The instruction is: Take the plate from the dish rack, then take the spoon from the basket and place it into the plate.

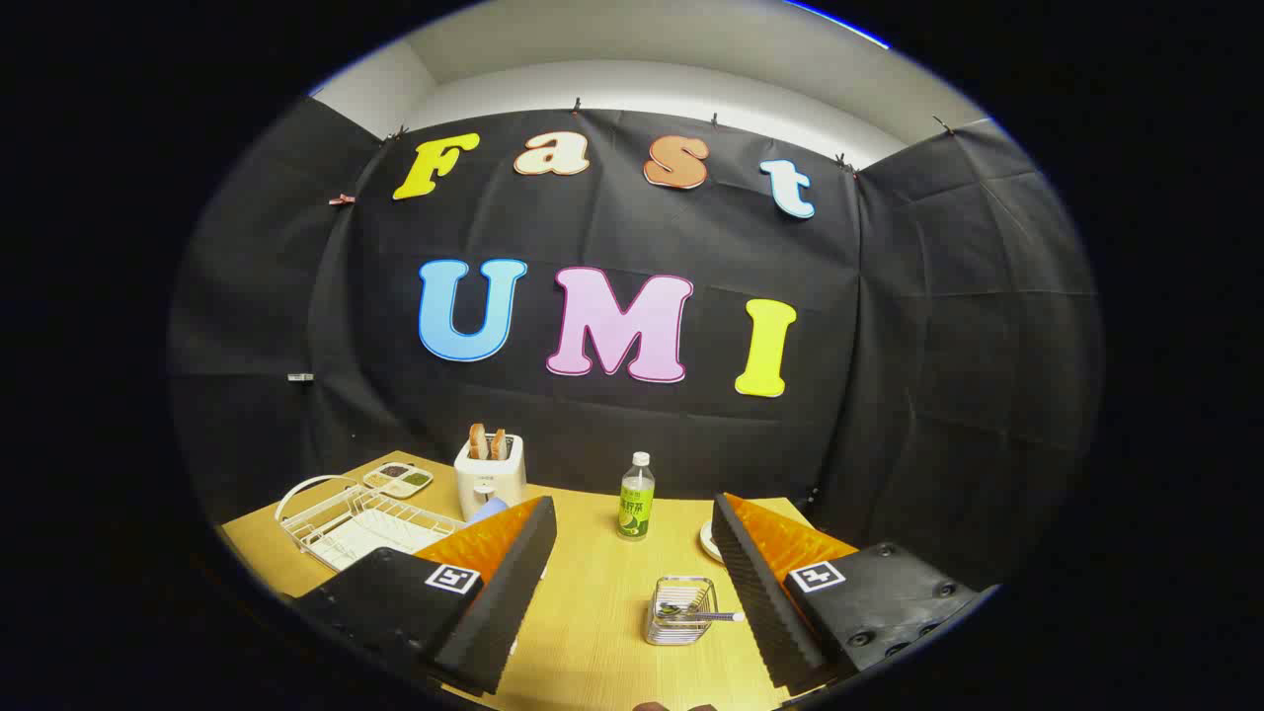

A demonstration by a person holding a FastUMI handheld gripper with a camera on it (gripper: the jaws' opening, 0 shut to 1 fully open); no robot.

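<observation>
My gripper [632, 506] hangs open above the wooden table [592, 632], with nothing between its fingers. A small wire basket [681, 610] stands on the table between the fingers, closer to the right one. The spoon [703, 616] lies in it, with its handle pointing at the right finger. The white wire dish rack [341, 515] sits to the left, beyond the left finger [499, 583]. A pale flat shape [360, 545] lies in the rack; I cannot tell whether it is the plate. The left finger hides the rack's near corner.
A white toaster [490, 476] with two slices of bread stands at the back. A green-labelled bottle [636, 497] stands ahead of the fingertips. A small dish of sauces [398, 479] lies behind the rack. A white rim [708, 539] peeks out beside the right finger [765, 583], and something blue [486, 510] beside the left.
</observation>
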